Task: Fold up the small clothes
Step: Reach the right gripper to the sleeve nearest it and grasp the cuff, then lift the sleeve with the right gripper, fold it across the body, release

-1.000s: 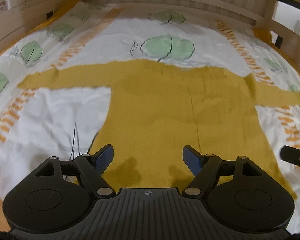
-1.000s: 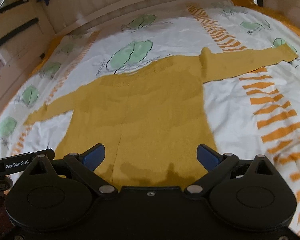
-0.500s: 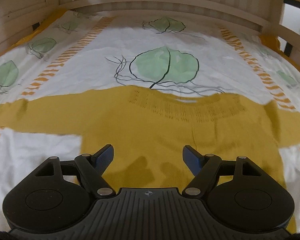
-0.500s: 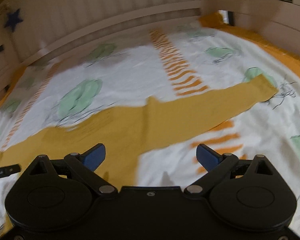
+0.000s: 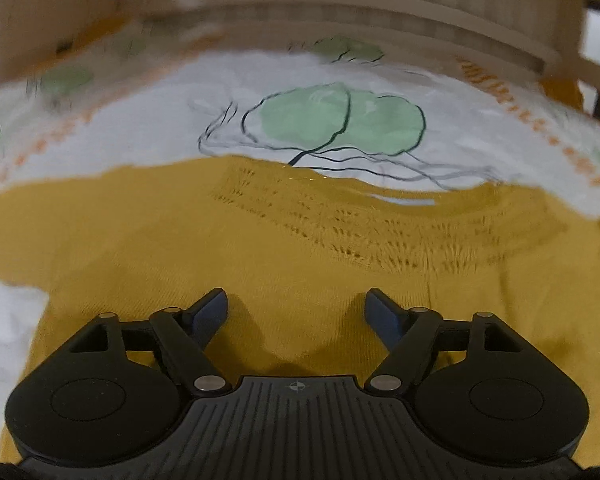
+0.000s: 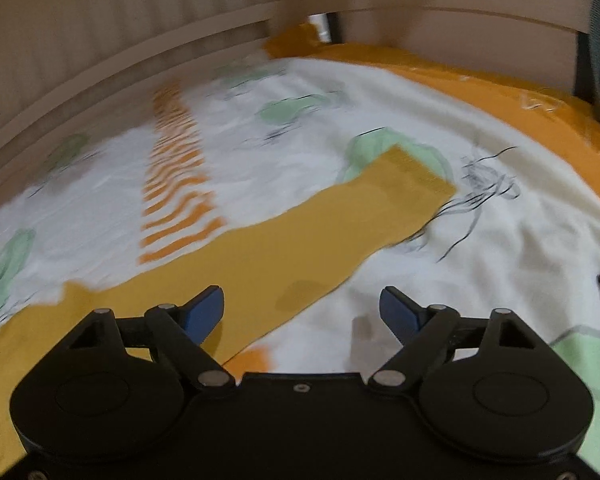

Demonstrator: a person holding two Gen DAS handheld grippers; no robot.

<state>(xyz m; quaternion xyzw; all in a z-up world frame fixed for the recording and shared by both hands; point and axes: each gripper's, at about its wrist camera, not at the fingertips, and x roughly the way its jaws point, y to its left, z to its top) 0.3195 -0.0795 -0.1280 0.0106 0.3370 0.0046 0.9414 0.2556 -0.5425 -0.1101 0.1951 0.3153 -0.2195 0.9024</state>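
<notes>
Item: mustard-yellow knit sweater [image 5: 284,248], small, long-sleeved, laid flat and spread on a bed sheet [image 5: 152,136]. No label, brand or writing readable on it. Openwork rows of eyelets curve below the neckline, ahead of the left gripper [image 5: 296,312]; the body fills the ground under and between that gripper's blue fingertips [image 5: 214,308]. Jaws released, wide apart, nothing between the pads but the cloth lying below.

Right sleeve [image 6: 340,232]: plain, straight, running ahead and rightward past the right gripper [image 6: 302,312], its near edge passing between the fingers. Jaws spread, have just been closing slightly, gripping nothing.

Sheet: white, green leaf prints, orange stripes. Wooden bed rail [image 5: 380,12] beyond. View blurred.
</notes>
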